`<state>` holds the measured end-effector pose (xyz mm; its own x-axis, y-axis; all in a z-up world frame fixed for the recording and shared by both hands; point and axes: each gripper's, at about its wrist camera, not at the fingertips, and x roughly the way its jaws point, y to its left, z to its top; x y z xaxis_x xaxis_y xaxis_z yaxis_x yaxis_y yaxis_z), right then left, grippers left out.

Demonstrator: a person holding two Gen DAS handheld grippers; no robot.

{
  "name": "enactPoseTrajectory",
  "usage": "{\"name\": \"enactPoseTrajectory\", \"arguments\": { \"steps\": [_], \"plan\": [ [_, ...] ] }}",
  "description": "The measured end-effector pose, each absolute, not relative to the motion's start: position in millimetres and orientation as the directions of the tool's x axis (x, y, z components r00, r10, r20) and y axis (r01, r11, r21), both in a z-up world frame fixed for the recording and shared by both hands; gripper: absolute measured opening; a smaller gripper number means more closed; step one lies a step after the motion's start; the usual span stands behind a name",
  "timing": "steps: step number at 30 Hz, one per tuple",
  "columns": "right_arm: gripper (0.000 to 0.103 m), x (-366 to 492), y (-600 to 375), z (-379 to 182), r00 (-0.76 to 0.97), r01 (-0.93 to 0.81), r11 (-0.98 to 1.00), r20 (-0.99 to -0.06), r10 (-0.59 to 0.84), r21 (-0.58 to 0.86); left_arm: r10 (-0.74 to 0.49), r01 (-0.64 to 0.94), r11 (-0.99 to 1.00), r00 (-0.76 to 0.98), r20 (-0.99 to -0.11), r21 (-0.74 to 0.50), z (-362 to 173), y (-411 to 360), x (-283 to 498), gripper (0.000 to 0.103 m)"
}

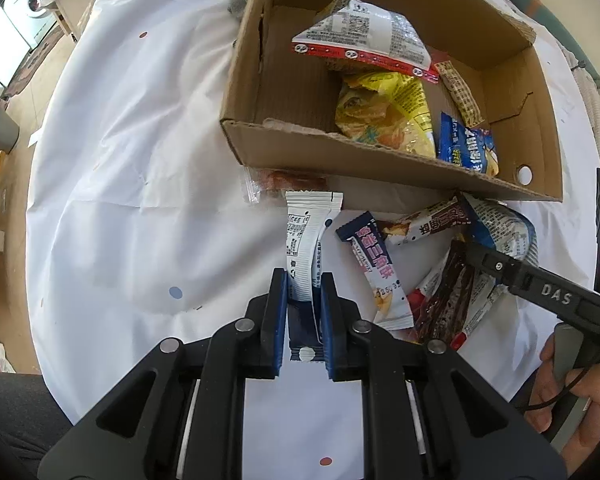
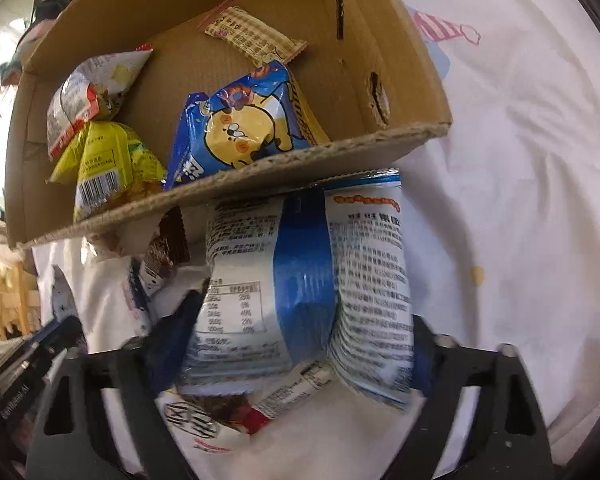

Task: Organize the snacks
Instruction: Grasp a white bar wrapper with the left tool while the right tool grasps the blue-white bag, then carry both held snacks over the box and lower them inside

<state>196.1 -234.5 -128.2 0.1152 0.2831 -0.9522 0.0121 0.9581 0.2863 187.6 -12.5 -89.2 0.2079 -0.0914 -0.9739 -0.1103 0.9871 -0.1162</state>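
My left gripper (image 1: 304, 292) is shut on the lower end of a white and blue stick packet (image 1: 300, 240), which stands up between the blue pads in front of the cardboard box (image 1: 380, 160). In the right wrist view my right gripper (image 2: 296, 344) is shut on a puffy blue and white bag (image 2: 300, 280), creased down its middle, just below the box's front wall (image 2: 300, 160). The left wrist view shows that bag (image 1: 508, 228) on the loose snack pile, with the right gripper's black finger (image 1: 496, 266) against it.
Inside the box lie a yellow bag (image 1: 388, 112), a white and red bag (image 1: 364, 36), a blue bag (image 1: 466, 146) and a tan packet (image 1: 460, 92). Loose on the white cloth (image 1: 140, 160) are a navy and white packet (image 1: 374, 268) and a brown wrapper (image 1: 444, 304). A hand (image 1: 580, 392) holds the right gripper.
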Motion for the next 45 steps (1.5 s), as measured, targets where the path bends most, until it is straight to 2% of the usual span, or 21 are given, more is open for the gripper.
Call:
{"name": "enactPoseTrajectory", "arguments": {
  "steps": [4, 14, 18, 25, 30, 35, 40, 45],
  "plan": [
    [0.062, 190, -236, -116, 0.148, -0.018, 0.960, -0.949, 0.279, 0.279, -0.080, -0.101, 0.989, 0.218, -0.973, -0.104, -87, -13, 187, 0.012],
    [0.061, 152, -255, -77, 0.220, -0.032, 0.922, -0.897, 0.383, 0.386, -0.048, -0.106, 0.992, 0.240, -0.970, -0.075, -89, -19, 190, 0.013],
    [0.061, 141, -262, -71, 0.219, -0.042, 0.874, -0.849, 0.481, 0.485, -0.034, -0.108, 0.992, 0.249, -0.968, -0.063, -87, -18, 189, 0.012],
    [0.061, 125, -248, -39, 0.283, -0.197, 0.785, -0.733, 0.619, 0.587, -0.038, -0.111, 0.991, 0.264, -0.964, -0.069, -83, -16, 186, 0.013],
    [0.061, 124, -239, -18, 0.342, -0.279, 0.743, -0.660, 0.669, 0.608, -0.043, -0.107, 0.991, 0.310, -0.950, -0.080, -69, -16, 176, 0.013],
    [0.061, 125, -242, -3, 0.432, -0.288, 0.747, -0.616, 0.659, 0.599, -0.031, -0.106, 0.991, 0.409, -0.912, -0.081, -42, -13, 167, 0.013],
    [0.061, 132, -252, 5, 0.518, -0.241, 0.800, -0.624, 0.585, 0.549, 0.000, -0.065, 0.997, 0.515, -0.857, -0.039, -18, -21, 168, 0.013],
    [0.061, 143, -261, 16, 0.580, -0.215, 0.825, -0.611, 0.538, 0.523, -0.021, -0.039, 0.998, 0.551, -0.834, -0.050, -4, -22, 180, 0.013]
  ]
}}
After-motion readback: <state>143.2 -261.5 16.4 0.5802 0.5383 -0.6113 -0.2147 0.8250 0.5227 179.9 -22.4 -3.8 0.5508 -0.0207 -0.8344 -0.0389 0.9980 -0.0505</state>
